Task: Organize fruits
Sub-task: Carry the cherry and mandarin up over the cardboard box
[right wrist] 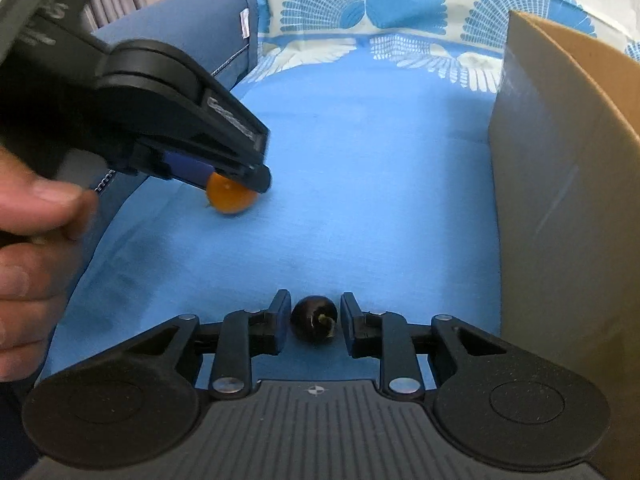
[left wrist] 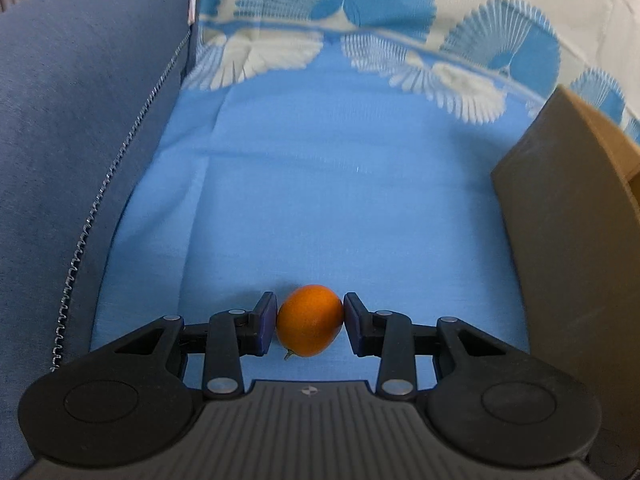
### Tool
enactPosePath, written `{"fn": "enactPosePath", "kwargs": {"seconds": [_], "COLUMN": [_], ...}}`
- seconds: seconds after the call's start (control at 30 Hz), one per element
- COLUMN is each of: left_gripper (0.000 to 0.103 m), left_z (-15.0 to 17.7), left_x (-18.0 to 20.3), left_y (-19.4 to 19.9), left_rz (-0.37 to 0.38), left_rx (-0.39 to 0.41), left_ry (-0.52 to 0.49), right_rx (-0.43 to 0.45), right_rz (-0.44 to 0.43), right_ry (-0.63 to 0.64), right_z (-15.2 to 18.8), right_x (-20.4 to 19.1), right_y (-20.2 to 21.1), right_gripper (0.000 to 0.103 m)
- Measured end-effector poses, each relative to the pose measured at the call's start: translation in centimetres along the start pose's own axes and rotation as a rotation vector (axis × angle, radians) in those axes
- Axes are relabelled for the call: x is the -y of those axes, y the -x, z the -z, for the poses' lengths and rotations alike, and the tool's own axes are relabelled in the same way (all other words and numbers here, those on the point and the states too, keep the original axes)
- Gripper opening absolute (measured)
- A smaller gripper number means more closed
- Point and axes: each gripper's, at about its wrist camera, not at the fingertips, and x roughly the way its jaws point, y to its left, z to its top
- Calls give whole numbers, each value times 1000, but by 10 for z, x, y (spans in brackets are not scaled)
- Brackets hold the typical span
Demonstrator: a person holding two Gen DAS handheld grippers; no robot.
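My left gripper (left wrist: 310, 320) is shut on a small orange fruit (left wrist: 309, 320), both blue pads touching its sides, above the blue cloth (left wrist: 320, 208). The right wrist view shows this gripper (right wrist: 236, 184) from the side with the orange fruit (right wrist: 232, 199) in it, lifted a little over the cloth. My right gripper (right wrist: 314, 320) has a small dark purple fruit (right wrist: 314, 319) with a stub of stem between its pads; the pads stand very close to its sides and seem to touch it.
A cardboard box (right wrist: 560, 184) stands at the right, its wall also in the left wrist view (left wrist: 568, 240). A dark blue zipped garment (left wrist: 72, 140) lies along the left. A patterned blue-and-white sheet (left wrist: 400, 40) lies at the back. A hand (right wrist: 28, 248) holds the left gripper.
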Motion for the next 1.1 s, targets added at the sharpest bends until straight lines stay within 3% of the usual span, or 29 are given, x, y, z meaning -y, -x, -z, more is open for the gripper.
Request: {"fn": "enactPosePath", "kwargs": {"seconds": [0.37,0.5,0.73,0.9,1.1], "left_gripper": [41,40,40,40,40], "left_z": [2,-1,-1,6,20], "left_x": [0,-1,4,4,8], "left_y": [-9,-5,40,82,124], "left_rz": [-4,0,47,86,120], "left_rx": [-34,2,201,350,481], "left_ry": [-21,-9,9,66,67], "right_rx": [-8,12,129,251,393], "right_rz": [15,35,44,48,62], "right_ry": [56,83,66,113,114], "right_z": [1,2,6,12,13], "right_x": [-5,-7,-6,-11,3], "right_y": [-3,0,30,67,121], "right_gripper": [27,26,26,26,26]}}
